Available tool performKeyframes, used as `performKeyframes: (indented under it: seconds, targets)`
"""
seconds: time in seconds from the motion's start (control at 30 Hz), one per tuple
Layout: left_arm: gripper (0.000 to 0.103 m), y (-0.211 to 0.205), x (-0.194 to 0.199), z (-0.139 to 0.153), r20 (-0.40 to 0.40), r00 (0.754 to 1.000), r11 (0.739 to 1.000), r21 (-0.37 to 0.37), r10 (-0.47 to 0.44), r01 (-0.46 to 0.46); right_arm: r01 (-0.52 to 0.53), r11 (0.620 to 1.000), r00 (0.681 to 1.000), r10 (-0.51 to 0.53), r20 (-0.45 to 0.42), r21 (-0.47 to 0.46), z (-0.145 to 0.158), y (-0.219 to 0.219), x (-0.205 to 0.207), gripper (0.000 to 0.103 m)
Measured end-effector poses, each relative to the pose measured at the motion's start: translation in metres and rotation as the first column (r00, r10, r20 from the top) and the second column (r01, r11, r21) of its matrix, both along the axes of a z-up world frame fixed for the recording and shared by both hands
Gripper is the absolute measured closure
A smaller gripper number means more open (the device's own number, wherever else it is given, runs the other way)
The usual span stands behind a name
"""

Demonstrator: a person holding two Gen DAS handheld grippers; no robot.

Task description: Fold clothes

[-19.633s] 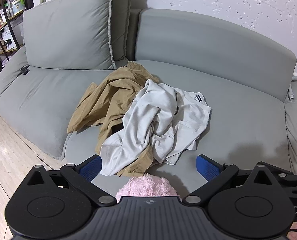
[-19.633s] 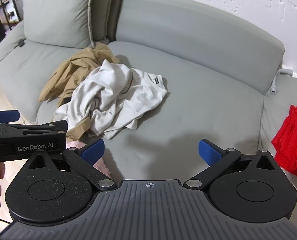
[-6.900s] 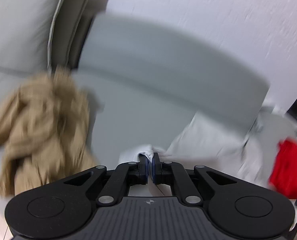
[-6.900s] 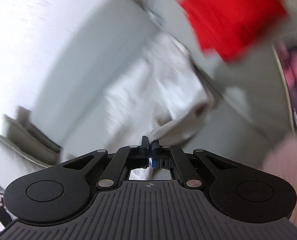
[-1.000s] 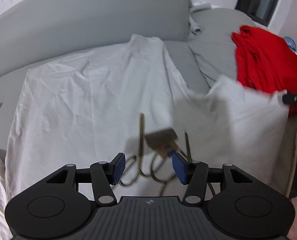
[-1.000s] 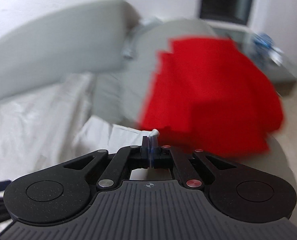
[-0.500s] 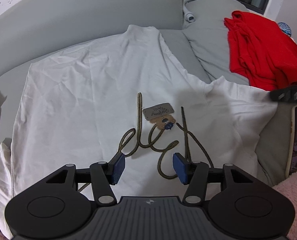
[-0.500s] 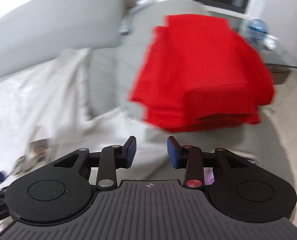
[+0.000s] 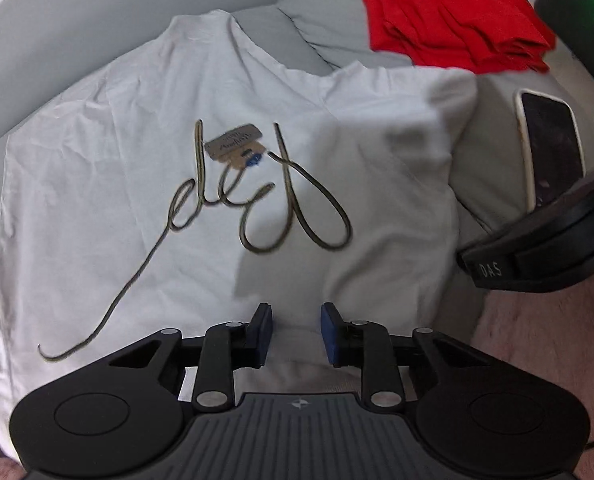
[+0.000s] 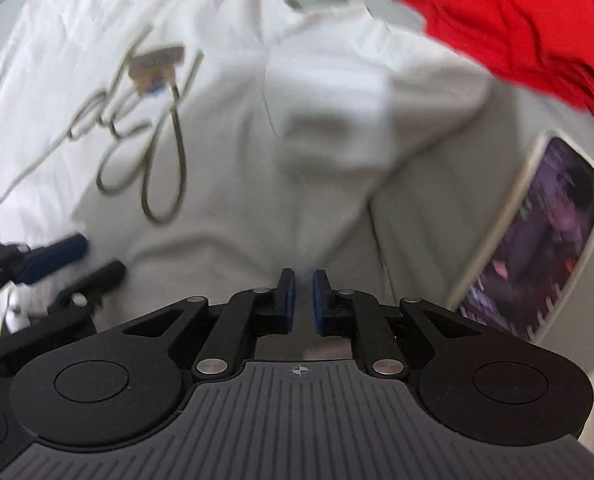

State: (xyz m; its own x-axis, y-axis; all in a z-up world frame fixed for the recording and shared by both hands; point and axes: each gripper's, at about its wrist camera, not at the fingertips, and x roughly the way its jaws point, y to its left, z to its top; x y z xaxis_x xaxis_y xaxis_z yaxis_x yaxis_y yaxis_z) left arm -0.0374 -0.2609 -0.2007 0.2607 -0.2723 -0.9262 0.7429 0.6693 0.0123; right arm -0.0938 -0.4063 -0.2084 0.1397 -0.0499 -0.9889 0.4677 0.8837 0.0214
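A white T-shirt (image 9: 145,148) lies spread flat on the grey sofa, with a brown looping script print and a small tag (image 9: 235,146) on its chest. It also shows in the right wrist view (image 10: 337,128). My left gripper (image 9: 295,332) is open and empty, low over the shirt's near edge. My right gripper (image 10: 301,304) is open with a narrow gap and empty, over the shirt's near right part. The left gripper's fingers (image 10: 57,256) show at the left of the right wrist view.
A folded red garment (image 9: 453,20) lies on the sofa at the far right, also in the right wrist view (image 10: 529,28). A phone (image 9: 549,140) lies on the sofa right of the shirt, also in the right wrist view (image 10: 537,236). The grey backrest (image 9: 97,12) runs behind.
Both grippers have moved nearer and lower toward the shirt's near edge. The right gripper opened about a second ago and its gap is now narrower. The shirt lies flat.
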Motion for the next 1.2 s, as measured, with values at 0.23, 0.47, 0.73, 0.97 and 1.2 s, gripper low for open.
performKeyframes:
  seconds: [0.23,0.47,0.73,0.97,1.2]
  targets:
    - [0.063,0.024,-0.003,0.009,0.133,0.989,0.997,-0.014,0.071,-0.070,0.079,0.997,0.971,-0.072,0.228,-0.022,0.031,-0.005,-0.020,0.076]
    - [0.057,0.047,0.012,-0.008,0.094,0.980,0.984,0.015,0.175,-0.177,0.002,1.000,0.969,-0.005,0.249,0.010,0.020,0.023,-0.009,0.077]
    - [0.057,0.086,0.017,0.009,0.039,0.957,0.958,-0.013,0.286,-0.286,-0.146,0.989,0.983,0.149,0.103,-0.033,0.025,0.075,-0.005,0.077]
    - [0.050,0.164,0.035,0.041,0.106,0.852,0.855,-0.160,0.512,-0.494,-0.315,0.947,0.875,0.314,0.369,-0.060,0.063,0.151,0.045,0.076]
    - [0.054,0.251,0.086,0.043,0.074,0.664,0.655,-0.272,0.744,-0.705,-0.428,0.898,0.787,0.426,0.447,-0.102,0.072,0.220,0.086,0.073]
